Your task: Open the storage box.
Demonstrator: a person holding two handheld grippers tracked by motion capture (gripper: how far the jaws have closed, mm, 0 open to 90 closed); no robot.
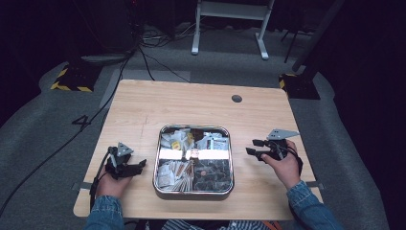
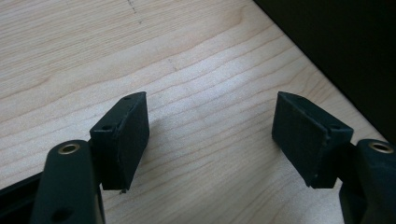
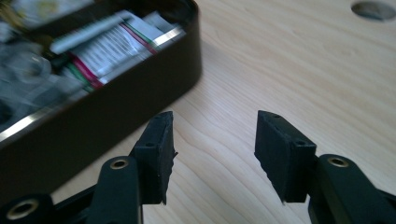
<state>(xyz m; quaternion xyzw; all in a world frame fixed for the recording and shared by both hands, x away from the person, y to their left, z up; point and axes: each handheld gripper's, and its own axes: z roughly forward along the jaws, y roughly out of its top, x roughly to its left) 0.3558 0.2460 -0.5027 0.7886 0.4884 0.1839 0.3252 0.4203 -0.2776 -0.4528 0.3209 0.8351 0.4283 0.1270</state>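
Dark floor and cables surround the pale wooden desk [image 1: 143, 110], which carries one thing worth my attention. Starting at the left, my left claw [image 1: 140, 165] rests low near the desk's near-left part, its jaws spread wide with nothing but bare wood grain between them in the left gripper view [image 2: 210, 135]. Next comes the square metal tray [image 1: 160, 158] at the middle of the desk, divided into compartments and packed with small sachets and packets [image 1: 173, 171]; the far-right compartment holds printed white packets [image 3: 107, 46], seen close in the right gripper view. To the right, well clear of the tray's wall, my right claw [image 1: 253, 146] points toward the tray, jaws partly apart and pinching nothing, only desk showing between them [image 3: 215, 140].

I judge this the approach step: nothing is picked yet. The next move calls for bringing the right claw over the tray's rim, choosing one packet, and angling down so the pads can straddle a single edge without dragging its neighbours.
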